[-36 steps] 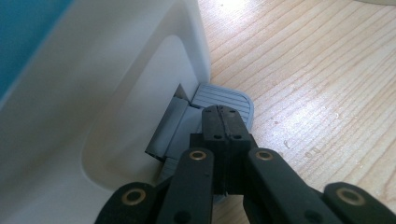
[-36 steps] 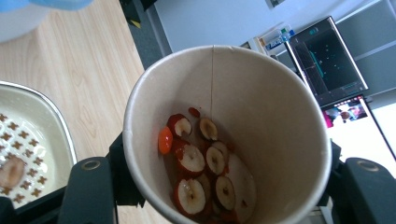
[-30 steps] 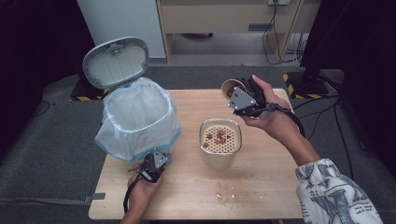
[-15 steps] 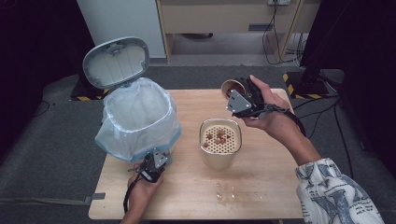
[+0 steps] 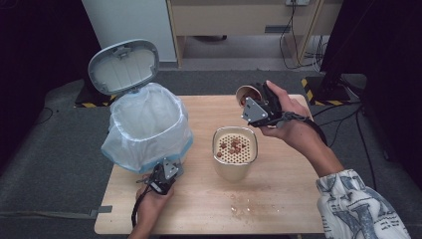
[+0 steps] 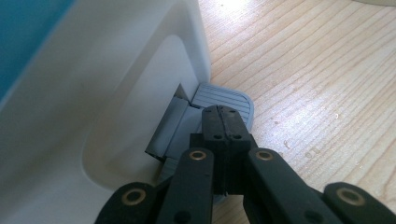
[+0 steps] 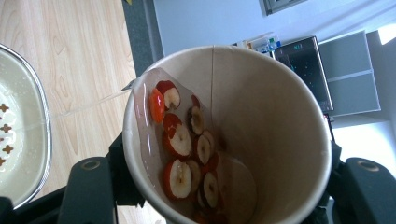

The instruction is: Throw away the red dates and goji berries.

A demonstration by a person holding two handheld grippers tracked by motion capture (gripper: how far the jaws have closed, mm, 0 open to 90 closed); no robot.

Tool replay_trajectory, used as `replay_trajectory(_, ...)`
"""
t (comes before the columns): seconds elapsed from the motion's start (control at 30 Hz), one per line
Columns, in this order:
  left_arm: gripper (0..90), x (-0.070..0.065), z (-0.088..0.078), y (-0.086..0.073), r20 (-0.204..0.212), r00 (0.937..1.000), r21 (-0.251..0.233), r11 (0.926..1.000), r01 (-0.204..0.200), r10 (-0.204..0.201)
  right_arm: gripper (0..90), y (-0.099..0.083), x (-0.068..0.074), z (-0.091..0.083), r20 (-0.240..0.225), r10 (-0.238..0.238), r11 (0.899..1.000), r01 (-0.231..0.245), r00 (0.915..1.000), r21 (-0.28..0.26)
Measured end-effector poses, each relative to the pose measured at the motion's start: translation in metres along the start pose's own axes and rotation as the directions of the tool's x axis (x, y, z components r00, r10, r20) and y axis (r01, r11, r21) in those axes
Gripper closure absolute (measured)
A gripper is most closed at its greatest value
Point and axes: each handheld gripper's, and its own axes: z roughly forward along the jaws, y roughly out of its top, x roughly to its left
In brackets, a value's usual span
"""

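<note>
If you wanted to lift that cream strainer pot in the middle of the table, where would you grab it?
Probably the rim of the strainer pot, from straight above: it stands upright and open-topped, so one jaw could slip inside the lip and one outside.

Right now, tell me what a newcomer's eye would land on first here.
First, the paper cup of red fruit slices, tipped in the right gripper behind the strainer pot at the table's middle. Next, the bagged bin at left, lid up, with the shut left gripper on its pedal.

left gripper (image 5: 165,175) jaws closed, held low; right gripper (image 5: 254,107) clamped, raised
</note>
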Motion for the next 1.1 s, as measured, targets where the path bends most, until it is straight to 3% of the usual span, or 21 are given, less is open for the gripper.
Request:
replay_trajectory(0.4,89.7,0.0001,0.0001,0.0,0.0,1.0,-0.001,1.0,0.002,-0.002,33.9,0.0021,0.0002,-0.0015,-0.002,-0.02,1.0,0.02,0.9998,0.001)
replay_trajectory(0.6,89.7,0.0002,0.0001,-0.0001,0.001,1.0,-0.001,1.0,0.002,-0.002,34.0,0.0038,0.0013,-0.0017,0.016,-0.077,0.997,0.077,0.9969,0.021)
replay_trajectory(0.8,89.7,0.0,0.0001,0.0,0.0,1.0,-0.001,1.0,0.002,-0.002,34.0,0.0052,0.0059,-0.0013,0.026,-0.153,0.987,0.152,0.9878,0.044)
replay_trajectory(1.1,89.7,0.0003,0.0001,0.0,0.001,1.0,-0.001,1.0,0.002,-0.002,34.0,0.0065,0.0077,-0.0014,0.038,-0.185,0.982,0.183,0.982,0.051)
